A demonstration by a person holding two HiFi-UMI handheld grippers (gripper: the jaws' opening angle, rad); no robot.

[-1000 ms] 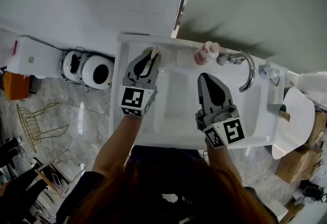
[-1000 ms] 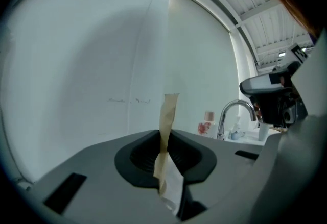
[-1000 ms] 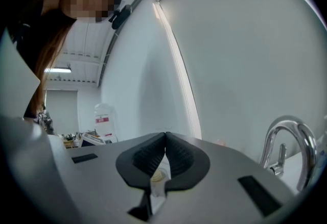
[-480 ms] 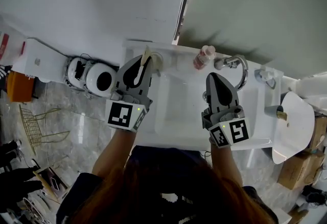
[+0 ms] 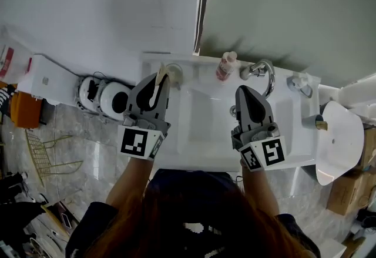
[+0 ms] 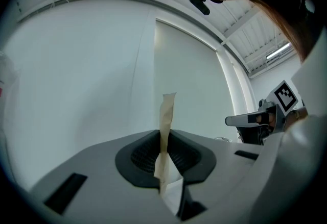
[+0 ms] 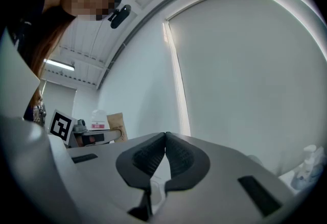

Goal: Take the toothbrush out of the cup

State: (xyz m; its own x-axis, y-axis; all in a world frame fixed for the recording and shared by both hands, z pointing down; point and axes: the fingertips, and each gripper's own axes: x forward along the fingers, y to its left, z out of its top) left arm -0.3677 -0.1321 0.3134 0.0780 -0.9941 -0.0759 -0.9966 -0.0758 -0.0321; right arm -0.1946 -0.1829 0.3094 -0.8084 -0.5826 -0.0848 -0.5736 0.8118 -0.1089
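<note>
**Finding: toothbrush clamped in left jaws, near the cup at the washbasin's back left corner**

Your left gripper [image 5: 159, 80] has its jaws closed on the toothbrush [image 6: 167, 116]. The pale, flat handle stands upright between the pads, and its upper end rises well clear above them. The lower end is hidden behind the jaws, so whether it has cleared the cup [image 5: 174, 69] cannot be confirmed. In the head view the brush lies just beside the cup, at the back left corner of the washbasin [image 5: 202, 154].

Your right gripper [image 5: 249, 91] has its jaws pressed together on nothing. It is held over the basin's right half, short of the faucet [image 5: 264, 69].

Handling assessment: the brush looks light, thin and stiff, probably wood or bamboo. It should lift with little force, but a narrow handle may pivot or slip in the pads. The present hold sits low on the shaft. Keep the pads square on the flat faces and keep the brush upright.
</note>
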